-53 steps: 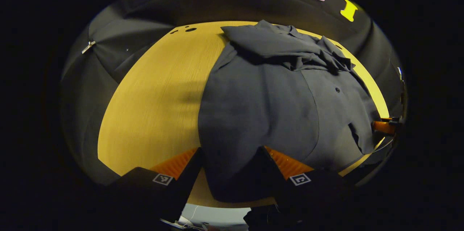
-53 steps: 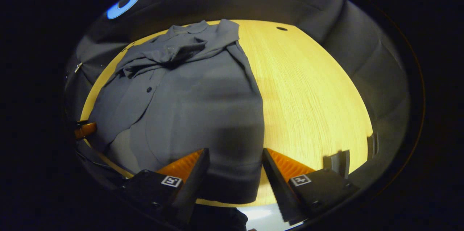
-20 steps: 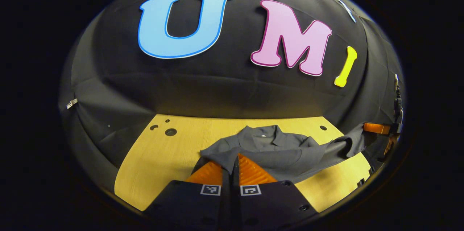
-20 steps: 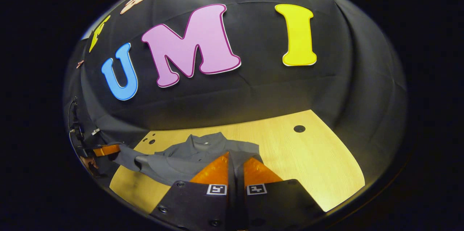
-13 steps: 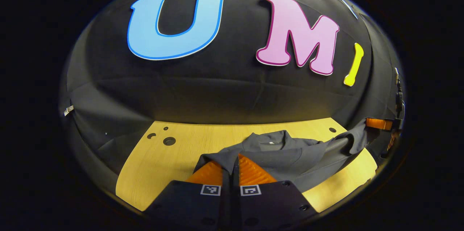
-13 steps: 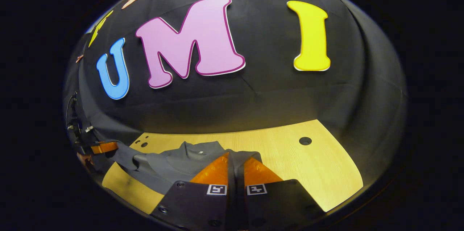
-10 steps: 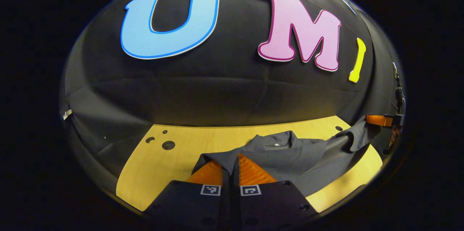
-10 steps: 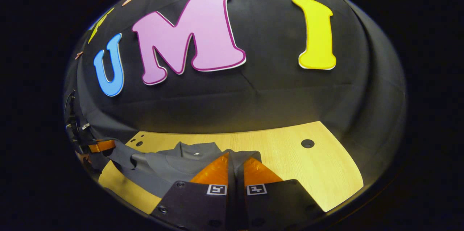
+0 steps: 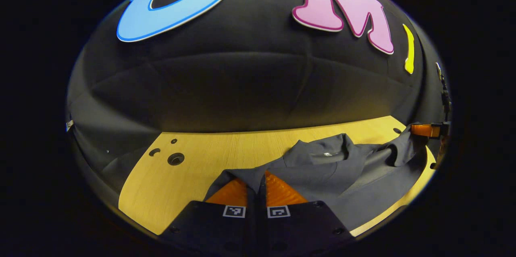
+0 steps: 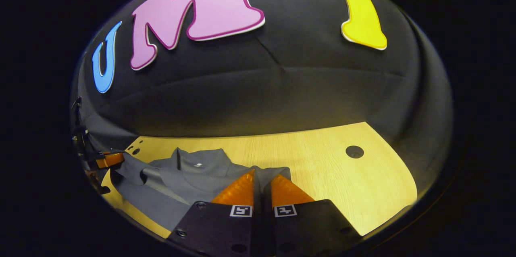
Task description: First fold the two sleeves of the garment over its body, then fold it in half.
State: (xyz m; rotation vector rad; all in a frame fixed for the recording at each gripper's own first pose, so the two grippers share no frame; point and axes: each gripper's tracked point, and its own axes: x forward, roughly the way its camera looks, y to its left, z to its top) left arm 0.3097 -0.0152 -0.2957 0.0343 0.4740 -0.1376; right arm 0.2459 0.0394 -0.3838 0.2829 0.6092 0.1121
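With the left gripper (image 9: 256,178) and the right gripper (image 10: 262,182) each clamped on a hem corner of the dark grey collared fabric shirt (image 9: 322,170) lying on the pale wooden table (image 9: 193,168), uneven forward travel could skew the half-fold, or thin cloth could slip free

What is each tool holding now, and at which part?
Both hold the grey shirt by its edge: the left tool at one corner, the right tool at another. Which edge it is cannot be told.
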